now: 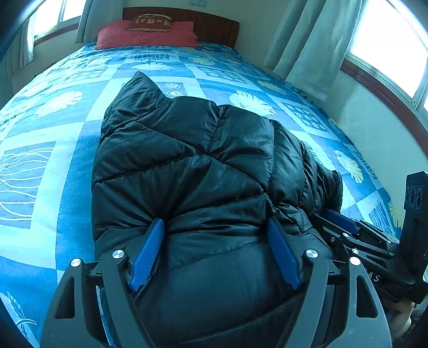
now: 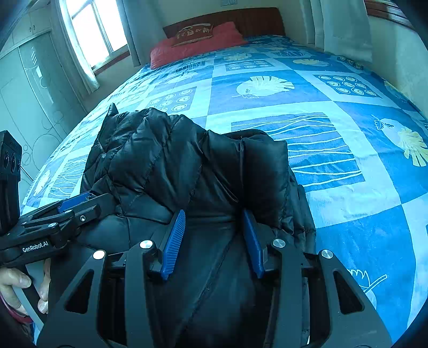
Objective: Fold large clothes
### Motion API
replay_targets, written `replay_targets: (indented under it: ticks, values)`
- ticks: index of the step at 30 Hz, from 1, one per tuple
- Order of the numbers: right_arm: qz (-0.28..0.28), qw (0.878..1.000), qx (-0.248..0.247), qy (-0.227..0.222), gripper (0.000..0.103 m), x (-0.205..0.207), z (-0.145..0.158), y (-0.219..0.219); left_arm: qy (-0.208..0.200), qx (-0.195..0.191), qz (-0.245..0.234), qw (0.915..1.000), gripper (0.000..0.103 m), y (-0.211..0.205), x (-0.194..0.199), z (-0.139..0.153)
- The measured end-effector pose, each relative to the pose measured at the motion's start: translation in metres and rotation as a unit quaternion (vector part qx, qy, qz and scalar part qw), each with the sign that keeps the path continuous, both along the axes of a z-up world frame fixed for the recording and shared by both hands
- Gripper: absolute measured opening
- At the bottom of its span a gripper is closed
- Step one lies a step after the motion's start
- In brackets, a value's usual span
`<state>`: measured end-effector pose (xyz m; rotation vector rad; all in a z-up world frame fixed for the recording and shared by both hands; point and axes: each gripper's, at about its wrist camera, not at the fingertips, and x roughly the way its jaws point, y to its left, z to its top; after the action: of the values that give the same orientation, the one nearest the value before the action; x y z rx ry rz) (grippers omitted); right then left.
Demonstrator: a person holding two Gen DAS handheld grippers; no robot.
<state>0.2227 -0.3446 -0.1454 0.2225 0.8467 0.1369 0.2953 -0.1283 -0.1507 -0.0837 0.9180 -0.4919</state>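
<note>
A black puffer jacket (image 1: 192, 166) lies bunched lengthwise on the blue patterned bed (image 1: 53, 166); it also shows in the right wrist view (image 2: 165, 166). My left gripper (image 1: 216, 224) is open, its blue fingers (image 1: 148, 254) pressed against the jacket's near end, with padded fabric bulging between them. My right gripper (image 2: 214, 216) is open too, its blue fingers (image 2: 174, 241) straddling the jacket's near edge just to the right of the left one. Each gripper shows in the other's view: right gripper (image 1: 342, 222), left gripper (image 2: 77, 199).
Red pillows (image 1: 147, 33) and a brown headboard (image 1: 214, 25) are at the far end of the bed (image 2: 347, 187). Curtained windows (image 1: 388, 45) flank the bed. A wardrobe (image 2: 34, 88) stands on the left side.
</note>
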Motion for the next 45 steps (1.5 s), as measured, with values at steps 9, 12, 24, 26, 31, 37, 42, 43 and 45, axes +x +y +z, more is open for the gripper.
replay_targets:
  ticks: [9, 12, 24, 26, 31, 37, 42, 43, 45]
  values:
    - [-0.002, 1.000, -0.009, -0.009, 0.043, -0.003, 0.001, 0.001, -0.004, 0.002, 0.001, 1.0000, 0.076, 0.000, 0.000, 0.001]
    - [-0.003, 1.000, -0.019, -0.009, 0.043, -0.004, 0.004, 0.004, -0.007, 0.010, 0.001, 0.9999, 0.077, -0.002, 0.000, 0.004]
    - [-0.010, 0.999, -0.047, -0.008, 0.045, -0.019, 0.029, 0.009, -0.014, 0.031, -0.004, 0.9994, 0.077, 0.003, -0.011, 0.028]
    - [-0.020, 0.999, -0.046, -0.007, 0.045, -0.029, 0.037, 0.007, -0.014, 0.019, -0.001, 0.9997, 0.077, 0.013, -0.023, 0.036]
    - [-0.041, 0.998, -0.045, -0.007, 0.046, -0.082, 0.051, 0.009, 0.013, -0.031, 0.020, 0.9992, 0.077, 0.047, -0.065, 0.039]
    - [-0.040, 0.997, -0.068, -0.005, 0.046, -0.119, 0.028, 0.020, 0.014, -0.033, 0.014, 0.9993, 0.076, 0.055, -0.097, 0.016]
    - [-0.047, 0.998, -0.048, -0.005, 0.047, -0.115, 0.014, 0.017, 0.001, -0.012, 0.004, 0.9999, 0.076, 0.049, -0.096, 0.008]
    - [-0.047, 0.998, -0.043, -0.003, 0.047, -0.116, 0.018, 0.015, 0.001, -0.013, 0.002, 0.9999, 0.076, 0.052, -0.096, 0.011]
    - [-0.047, 0.998, -0.039, -0.002, 0.047, -0.120, 0.029, 0.013, 0.008, -0.024, 0.007, 0.9997, 0.076, 0.060, -0.097, 0.018]
